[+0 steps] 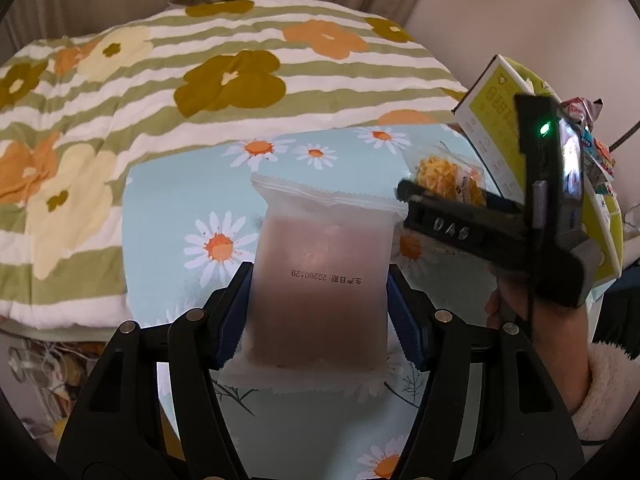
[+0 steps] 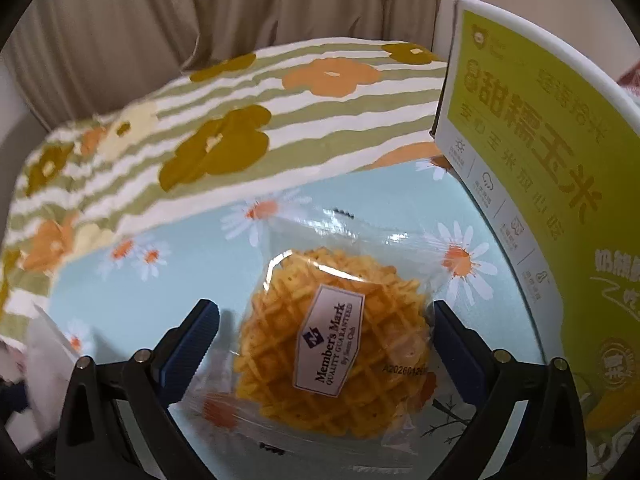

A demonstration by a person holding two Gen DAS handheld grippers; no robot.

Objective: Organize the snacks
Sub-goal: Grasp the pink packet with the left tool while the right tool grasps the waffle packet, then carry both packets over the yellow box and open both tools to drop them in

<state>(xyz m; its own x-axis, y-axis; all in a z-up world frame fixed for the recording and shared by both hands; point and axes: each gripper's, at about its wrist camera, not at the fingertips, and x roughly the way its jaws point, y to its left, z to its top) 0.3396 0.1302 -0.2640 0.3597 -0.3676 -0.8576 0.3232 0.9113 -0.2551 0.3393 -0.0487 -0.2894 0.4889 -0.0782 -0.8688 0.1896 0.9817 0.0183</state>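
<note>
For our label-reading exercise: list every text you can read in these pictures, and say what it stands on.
"Member's Mark QUALITY GUARANTEED": sticker on the waffle packet.
"生产日期 20260129": frosted packet.
"DAS": right gripper.
"甜糯玉米": green box.
Too small or blurred: the box's smaller print, the waffle packet's code.

daisy-print table (image 2: 132, 312): waffle packet (image 2: 336, 344), green box (image 2: 532, 184) on it.

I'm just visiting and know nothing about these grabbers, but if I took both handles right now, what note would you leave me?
Left gripper: shut on the frosted pouch, lifted over the daisy cloth.
Right gripper: open, its fingers either side of the waffle pack, not pressing; the pack lies on the cloth.
Green box: stands right of the waffle, other snacks already in it.
Left to do: probably grip the waffle, then place both packs.
</note>
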